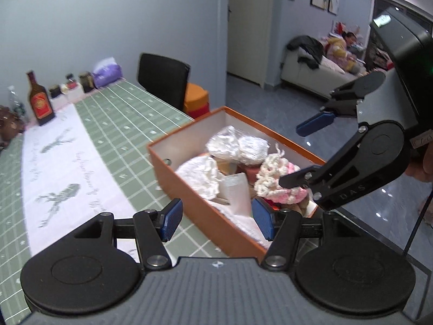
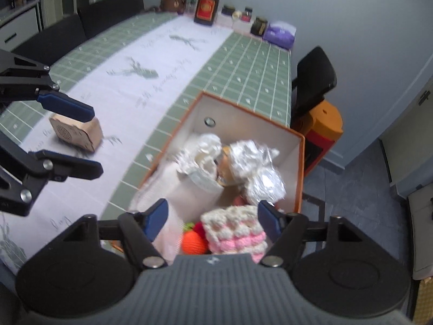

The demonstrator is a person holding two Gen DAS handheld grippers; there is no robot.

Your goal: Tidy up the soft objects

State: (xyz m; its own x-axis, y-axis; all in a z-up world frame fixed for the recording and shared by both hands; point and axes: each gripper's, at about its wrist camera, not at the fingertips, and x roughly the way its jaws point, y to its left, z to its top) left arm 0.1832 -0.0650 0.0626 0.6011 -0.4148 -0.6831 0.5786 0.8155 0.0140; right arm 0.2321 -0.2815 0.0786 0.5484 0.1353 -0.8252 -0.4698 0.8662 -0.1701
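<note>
An orange box [image 1: 189, 189] with a white inside stands at the table's corner, also seen in the right wrist view [image 2: 301, 168]. In it lie a pink and cream crocheted piece [image 1: 270, 178] [image 2: 235, 233], shiny wrapped bundles [image 1: 251, 149] [image 2: 257, 168], a white cloth [image 1: 200, 173] and an orange crocheted ball [image 2: 193, 242]. My left gripper [image 1: 217, 220] [image 2: 97, 142] hangs open above the box's near wall, holding nothing. My right gripper [image 2: 212, 218] [image 1: 303, 151] is open above the crocheted piece, apart from it.
A tan wooden block [image 2: 78, 132] lies on the white runner under the left gripper. A brown bottle [image 2: 207, 5], jars and a purple pack [image 2: 280, 33] line the far table edge. A black chair [image 1: 162, 81] and an orange stool [image 1: 196, 100] stand beside the table.
</note>
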